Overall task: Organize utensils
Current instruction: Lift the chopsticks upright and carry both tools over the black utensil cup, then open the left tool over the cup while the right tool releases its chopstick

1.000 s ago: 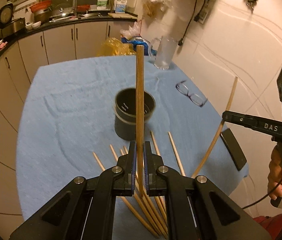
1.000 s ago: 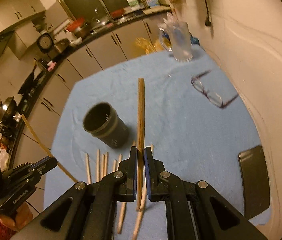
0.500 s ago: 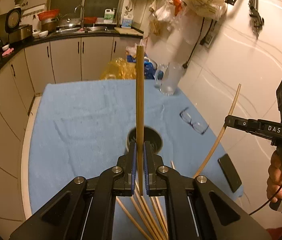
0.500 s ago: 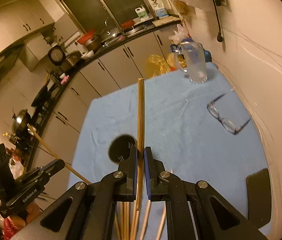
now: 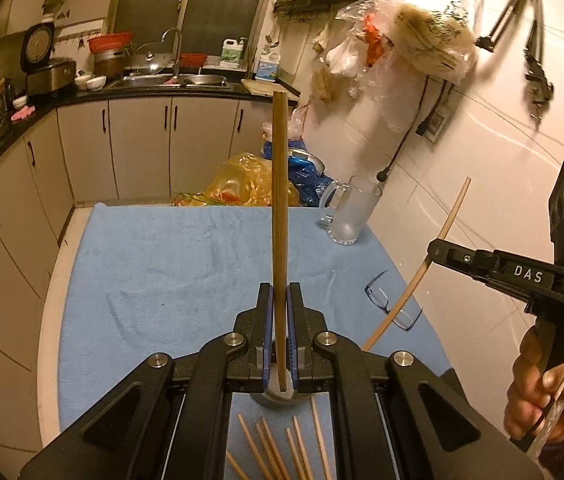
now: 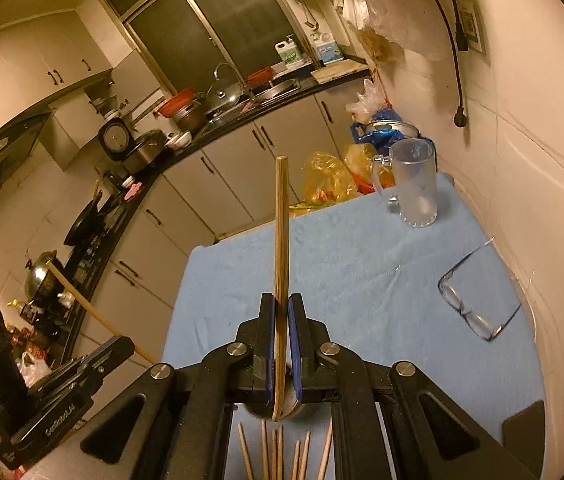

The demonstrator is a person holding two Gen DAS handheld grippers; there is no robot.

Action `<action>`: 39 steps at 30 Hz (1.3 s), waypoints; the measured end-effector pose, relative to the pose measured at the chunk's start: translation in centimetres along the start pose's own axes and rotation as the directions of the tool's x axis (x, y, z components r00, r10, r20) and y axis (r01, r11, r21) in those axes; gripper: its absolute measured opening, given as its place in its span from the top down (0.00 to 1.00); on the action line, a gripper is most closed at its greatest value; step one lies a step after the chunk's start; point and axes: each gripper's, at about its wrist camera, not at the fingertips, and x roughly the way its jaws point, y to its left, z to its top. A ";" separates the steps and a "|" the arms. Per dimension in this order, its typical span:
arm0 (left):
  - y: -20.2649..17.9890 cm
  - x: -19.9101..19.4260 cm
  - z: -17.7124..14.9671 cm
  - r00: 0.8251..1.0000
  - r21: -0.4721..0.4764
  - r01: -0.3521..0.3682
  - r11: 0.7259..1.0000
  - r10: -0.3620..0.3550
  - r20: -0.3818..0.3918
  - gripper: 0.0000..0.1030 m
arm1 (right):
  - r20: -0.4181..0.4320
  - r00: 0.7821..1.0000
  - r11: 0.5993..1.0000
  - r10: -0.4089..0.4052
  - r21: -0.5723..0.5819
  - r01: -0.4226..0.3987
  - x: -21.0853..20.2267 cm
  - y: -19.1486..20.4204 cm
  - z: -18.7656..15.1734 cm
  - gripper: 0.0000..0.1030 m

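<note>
My left gripper (image 5: 280, 300) is shut on a wooden chopstick (image 5: 279, 200) that stands upright, its lower end over the dark cup (image 5: 278, 394), mostly hidden under the jaws. My right gripper (image 6: 281, 304) is shut on another chopstick (image 6: 282, 224), also upright, its lower end over the same cup (image 6: 278, 408). Several loose chopsticks (image 5: 282, 448) lie on the blue cloth (image 5: 162, 264) just in front of the cup; they also show in the right wrist view (image 6: 282, 456). The right gripper (image 5: 434, 250) appears at the right of the left wrist view, the left gripper (image 6: 122, 346) at the lower left of the right wrist view.
A glass mug (image 5: 350, 216) stands at the table's far right corner, with plastic bags (image 5: 242, 184) behind it. Eyeglasses (image 5: 390, 304) lie near the right edge. A dark phone (image 6: 522, 428) lies at the near right. A tiled wall runs along the right; kitchen cabinets stand beyond.
Both grippers have risen and tilted up with their chopsticks. The cup has slid from mid-frame to under the jaws in both views.
</note>
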 end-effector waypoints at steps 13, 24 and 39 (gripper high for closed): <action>1.6 6.9 -3.4 0.993 -0.085 -0.032 0.996 0.022 -0.117 0.94 | -0.137 0.989 0.998 -0.050 0.035 0.055 8.1 -1.8 -1.6 0.93; 1.9 9.1 -5.1 0.985 -0.080 -0.036 0.996 0.022 -0.169 0.94 | -0.238 0.970 0.998 -0.056 0.022 0.063 12.1 -2.0 -3.8 0.92; 1.9 6.0 -4.0 0.994 -0.082 -0.021 0.996 0.011 -0.113 0.83 | -0.185 0.982 0.998 -0.036 0.036 0.043 8.2 -1.6 -3.3 0.76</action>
